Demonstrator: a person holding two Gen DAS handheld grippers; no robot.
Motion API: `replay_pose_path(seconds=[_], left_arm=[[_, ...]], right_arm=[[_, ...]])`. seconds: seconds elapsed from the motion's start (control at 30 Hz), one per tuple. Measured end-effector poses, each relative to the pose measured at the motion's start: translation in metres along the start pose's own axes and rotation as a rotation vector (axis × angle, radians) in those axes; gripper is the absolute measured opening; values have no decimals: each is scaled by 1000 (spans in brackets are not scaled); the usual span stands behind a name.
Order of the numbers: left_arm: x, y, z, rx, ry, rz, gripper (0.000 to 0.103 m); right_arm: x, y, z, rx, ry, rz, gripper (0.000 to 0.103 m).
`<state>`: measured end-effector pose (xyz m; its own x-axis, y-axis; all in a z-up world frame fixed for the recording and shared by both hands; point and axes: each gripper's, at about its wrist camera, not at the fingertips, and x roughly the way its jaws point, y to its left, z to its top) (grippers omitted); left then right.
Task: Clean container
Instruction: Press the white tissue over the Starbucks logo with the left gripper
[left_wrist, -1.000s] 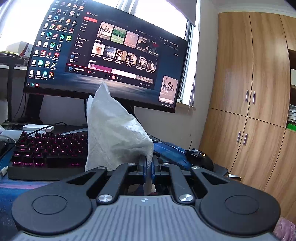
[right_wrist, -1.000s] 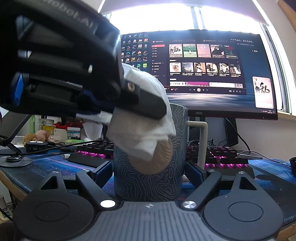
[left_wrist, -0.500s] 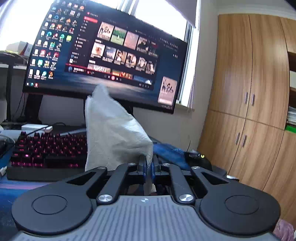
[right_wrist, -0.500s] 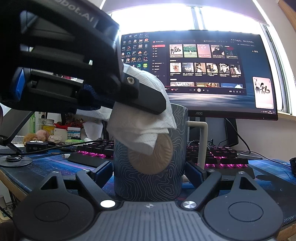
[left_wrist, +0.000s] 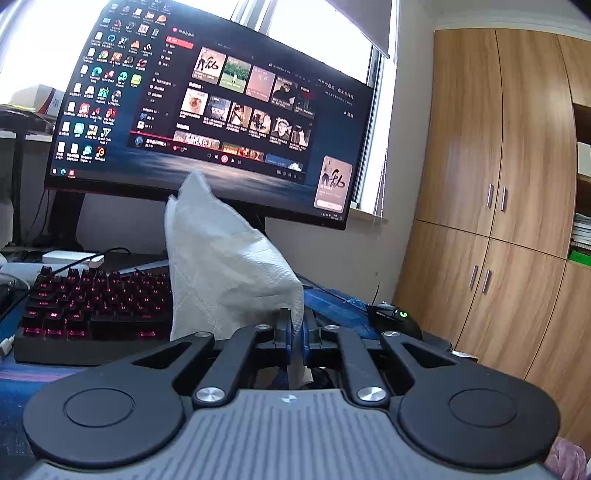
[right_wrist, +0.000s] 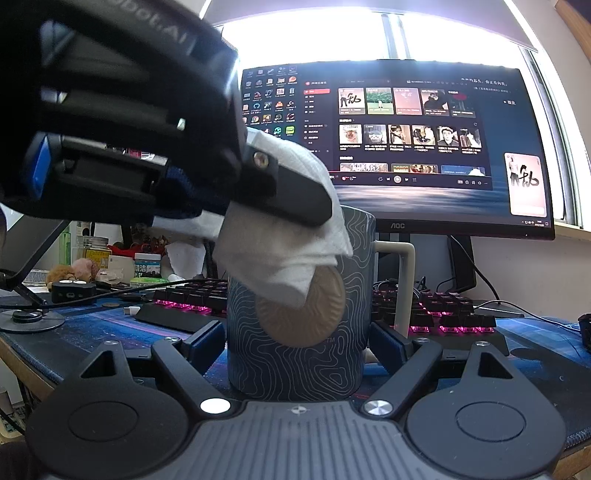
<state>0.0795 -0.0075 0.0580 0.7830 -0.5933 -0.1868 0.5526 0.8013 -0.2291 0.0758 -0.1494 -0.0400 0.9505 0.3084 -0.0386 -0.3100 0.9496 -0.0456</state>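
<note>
- left wrist view: my left tongs (left_wrist: 294, 326) sit low in the middle of the frame, pinched together on a white paper towel (left_wrist: 225, 266) that stands up in a peak across the centre. the mug itself does not show here; the towel and the tongs body hide whatever is under them.
- behind the towel i see the monitor (left_wrist: 221, 110) filling the upper left, a backlit keyboard (left_wrist: 96, 306) at left centre, a black mouse (left_wrist: 397, 317) right of centre and a wooden wardrobe (left_wrist: 498, 184) down the right side.
- right wrist view: my right tongs (right_wrist: 297, 345) are clamped on the blue patterned mug (right_wrist: 299, 332), one pad on each side of its body. it stands upright on the counter (right_wrist: 535, 350) at the lower middle, handle (right_wrist: 397, 273) pointing right.
- the left tongs come in from the upper left, with the towel draped over the mug's near rim and down its front, partly over the tan round emblem (right_wrist: 314, 314).
- judgement: i am wiping the rim and outer wall. to do it well i would keep the right grip firm so the mug cannot turn or tip, and press the towel flat, sweeping round the rim.
- in the way: the keyboard lies just behind the mug, and cables (right_wrist: 110, 291) plus small jars (right_wrist: 147, 264) crowd the left middle; a wide sweep could catch them.
</note>
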Motion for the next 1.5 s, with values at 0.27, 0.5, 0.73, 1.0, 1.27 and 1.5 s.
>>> replay_pose_path(seconds=[0.27,0.5,0.73,1.0,1.27,1.5], left_arm=[[1,0,0,0,1,-1,9],[-1,0,-1,-6,-6,0,9],[-2,-1,-1,-7,-7,5,9],[-2,-1,-2,-7,-5,5,9],[-2,-1,-3,-12,-6,6,9],[-1,-1,-6,-14,1,8,9]], right_arm=[[0,0,0,-1,0,0,88],[1,-1,0,-1,0,0,88],[1,-1,0,-1,0,0,88],[1,0,0,-2,-1,0,88],[0,0,0,-2,-1,0,88],[0,0,0,-2,-1,0,88]])
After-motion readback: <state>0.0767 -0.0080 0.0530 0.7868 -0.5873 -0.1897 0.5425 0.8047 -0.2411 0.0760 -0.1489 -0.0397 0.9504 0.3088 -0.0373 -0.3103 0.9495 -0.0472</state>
